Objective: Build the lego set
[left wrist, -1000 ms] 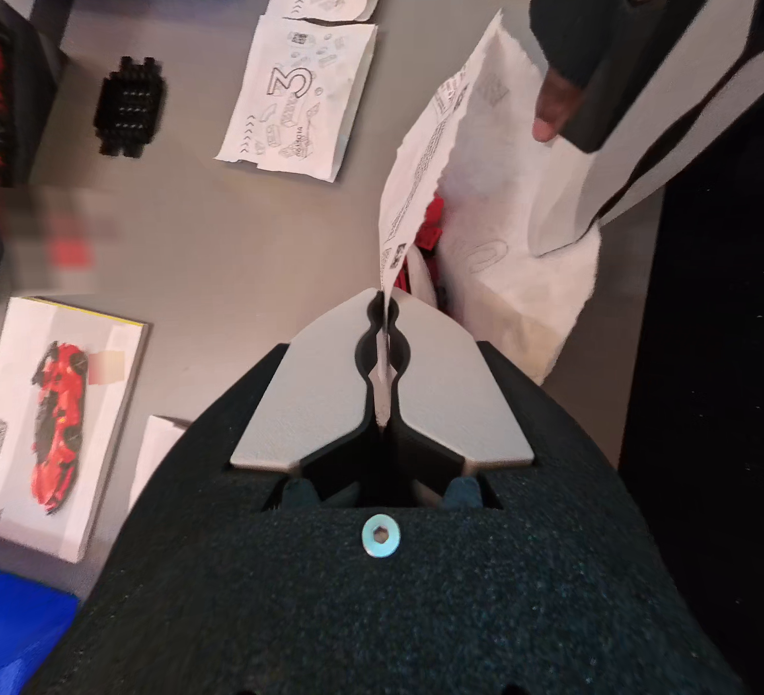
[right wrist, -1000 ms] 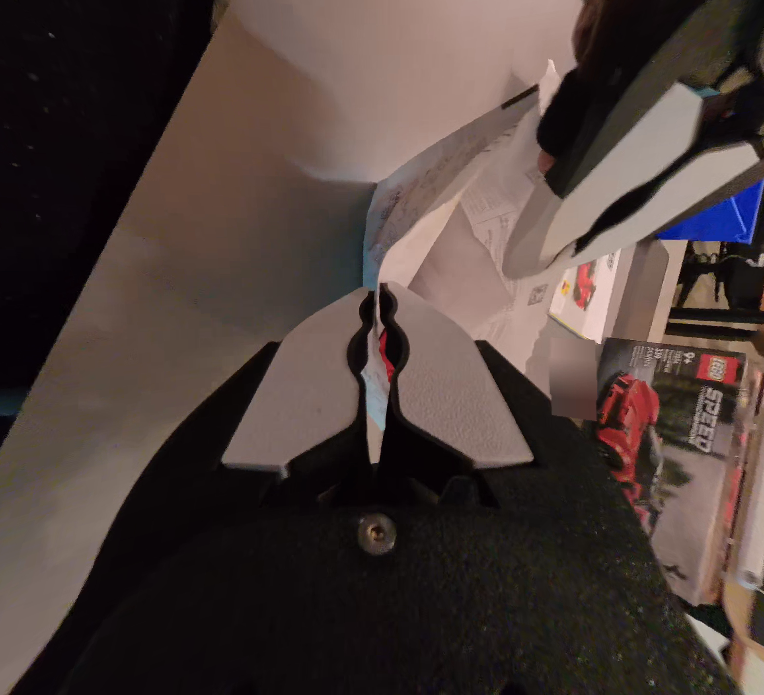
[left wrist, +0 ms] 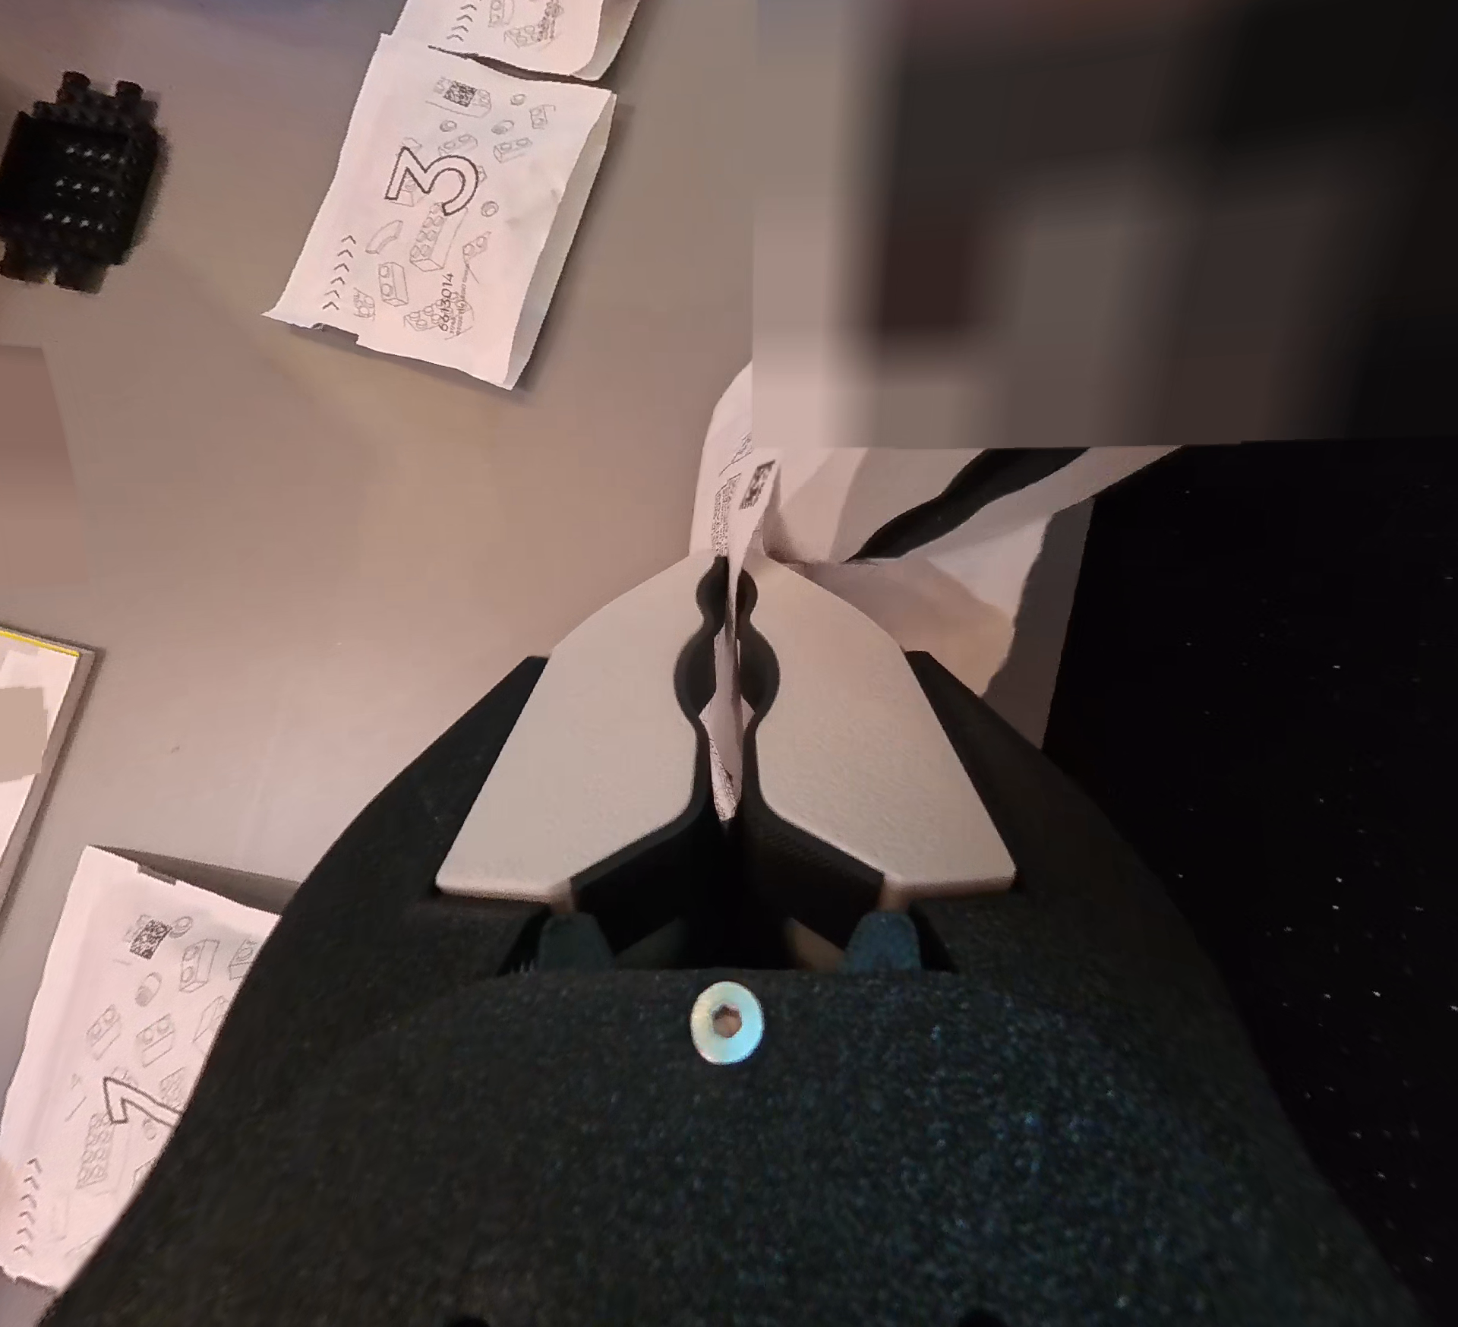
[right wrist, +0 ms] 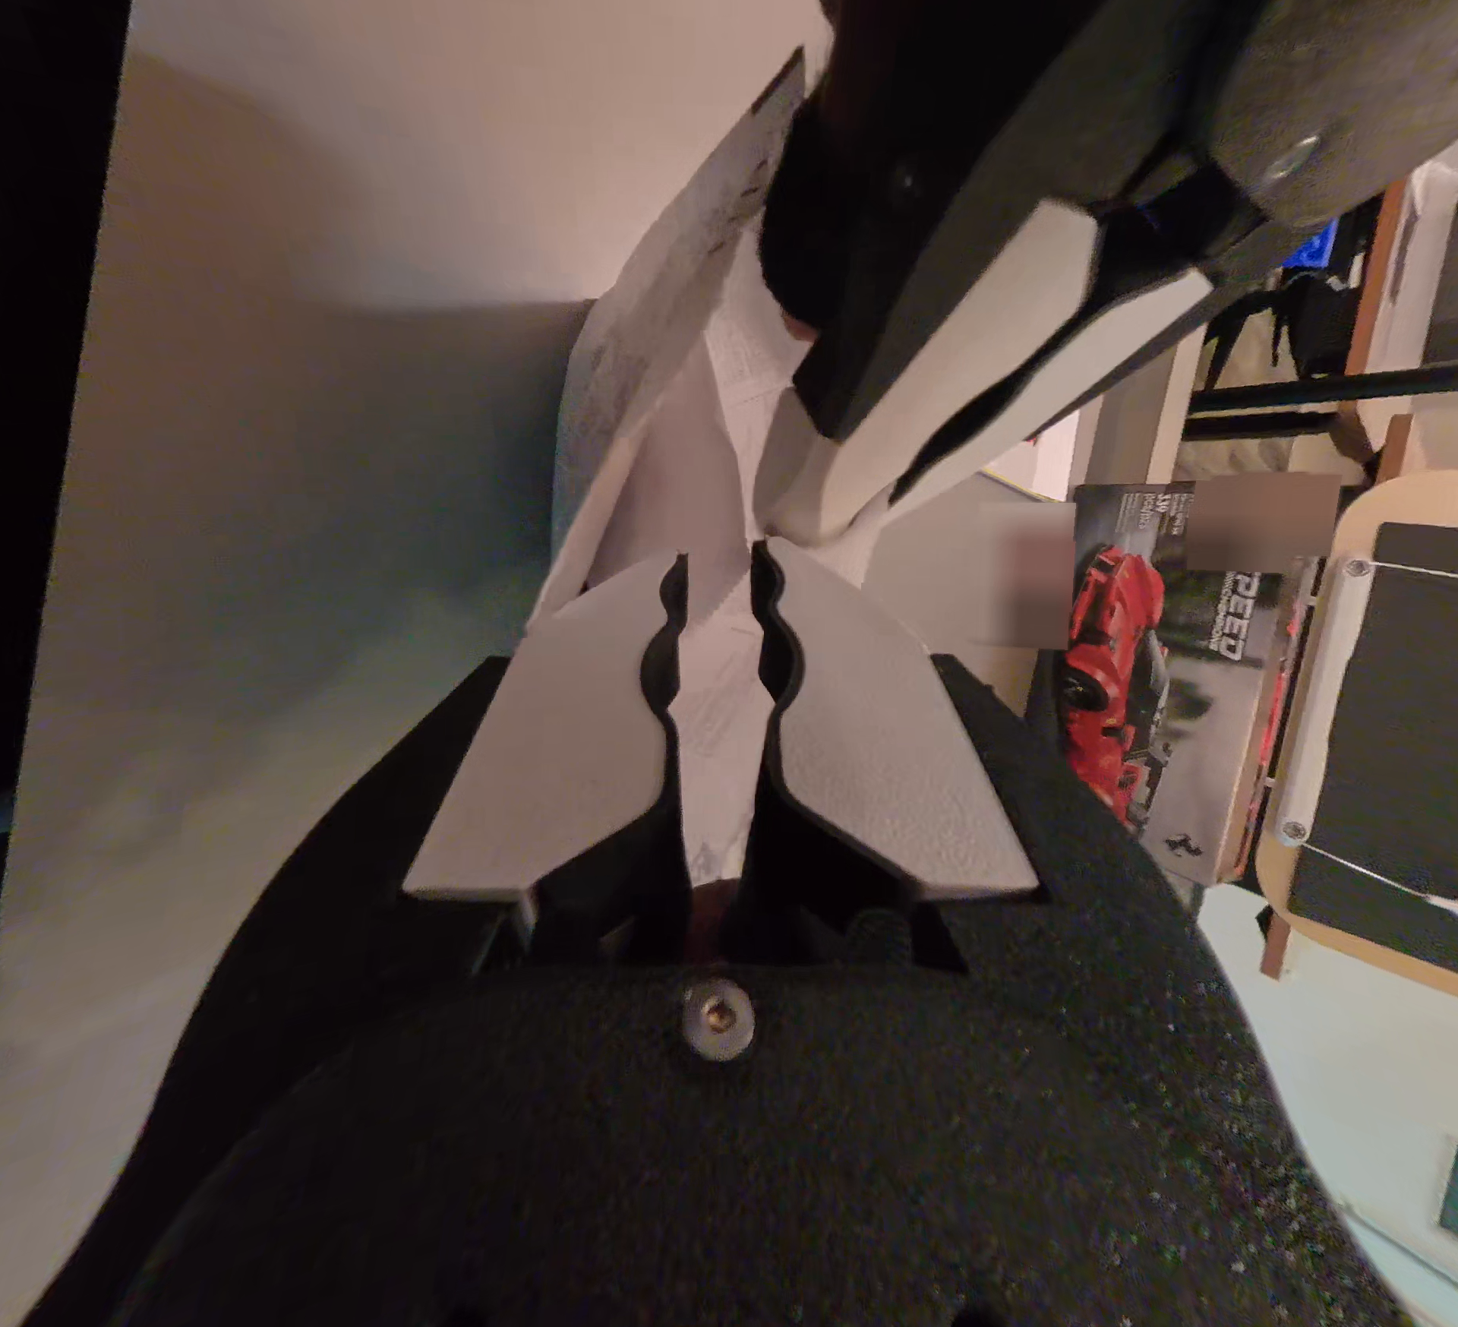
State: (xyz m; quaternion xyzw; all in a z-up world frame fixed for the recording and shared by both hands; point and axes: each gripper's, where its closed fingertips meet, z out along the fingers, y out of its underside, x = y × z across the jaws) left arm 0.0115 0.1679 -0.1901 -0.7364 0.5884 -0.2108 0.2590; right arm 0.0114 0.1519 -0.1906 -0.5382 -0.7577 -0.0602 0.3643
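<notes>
Torn white printed paper bag point(left wrist: 734, 500) stands upright, edge pinched.

A paper bag point(left wrist: 730, 626) edge sits between the left fingers point(left wrist: 623, 721); two more bags point(left wrist: 442, 216) lie ahead-left on the desk point(left wrist: 276, 500); a brick block point(left wrist: 75, 184) farther left.
</notes>
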